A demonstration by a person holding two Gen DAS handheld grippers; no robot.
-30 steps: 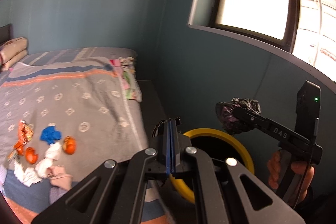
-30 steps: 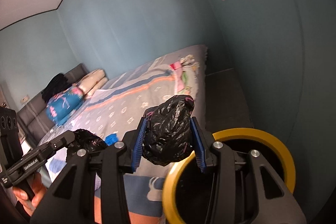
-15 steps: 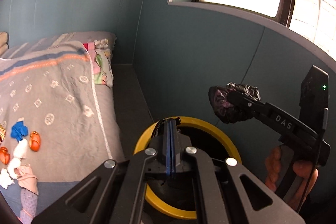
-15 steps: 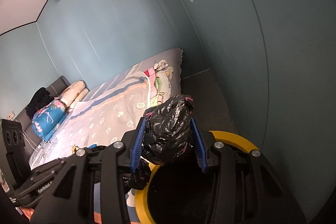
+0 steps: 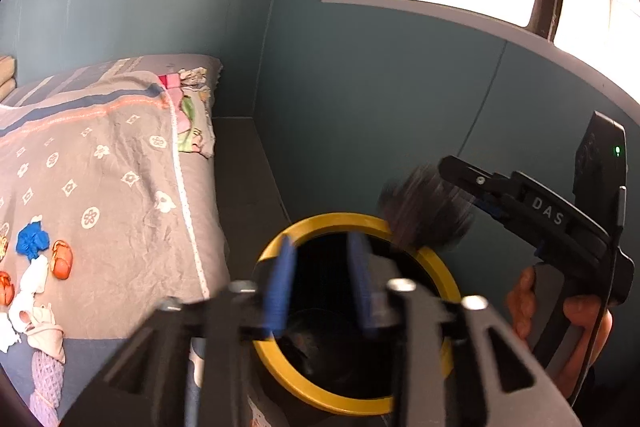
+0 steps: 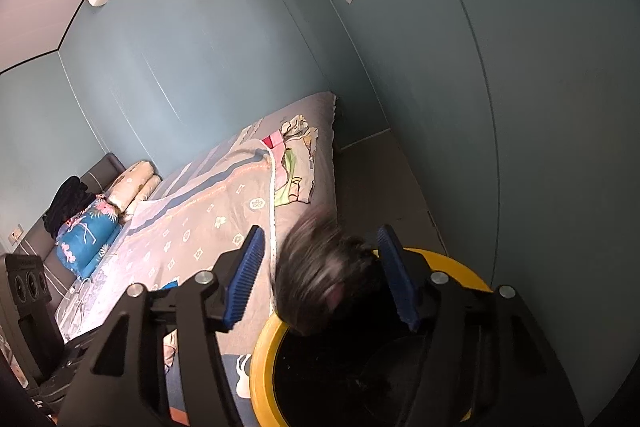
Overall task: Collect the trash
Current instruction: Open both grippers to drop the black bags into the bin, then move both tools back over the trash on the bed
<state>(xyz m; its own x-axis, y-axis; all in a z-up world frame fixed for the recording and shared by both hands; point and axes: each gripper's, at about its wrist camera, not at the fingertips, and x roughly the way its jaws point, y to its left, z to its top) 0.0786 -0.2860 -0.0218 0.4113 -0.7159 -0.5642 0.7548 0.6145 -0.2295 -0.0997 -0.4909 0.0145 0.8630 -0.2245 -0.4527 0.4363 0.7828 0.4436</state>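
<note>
A bin with a yellow rim [image 5: 328, 219] stands on the floor between the bed and the wall. Just above its mouth is my left gripper [image 5: 320, 283], jaws opening, with nothing between the blue pads [image 5: 281, 285]. A dark lump [image 5: 304, 331] lies inside the bin. My right gripper [image 6: 320, 269] is also over the bin's yellow rim [image 6: 262, 347] with its jaws opening. A crumpled black bag [image 6: 324, 279] sits blurred between its pads and is dropping free of them. In the left wrist view that black bag [image 5: 424, 215] hangs blurred under the right gripper [image 5: 460, 183].
The bed's grey patterned blanket [image 5: 120, 163] carries a blue wad [image 5: 32, 241], orange wrappers [image 5: 62, 259] and white tissues [image 5: 28, 291] at its left. A narrow strip of dark floor [image 5: 248, 167] runs between bed and teal wall [image 5: 380, 87]. A hand [image 5: 576, 311] holds the right gripper.
Both grippers have come in over the bin. The left jaws went from shut to apart. The right jaws widened and let the black bag slip downward.
</note>
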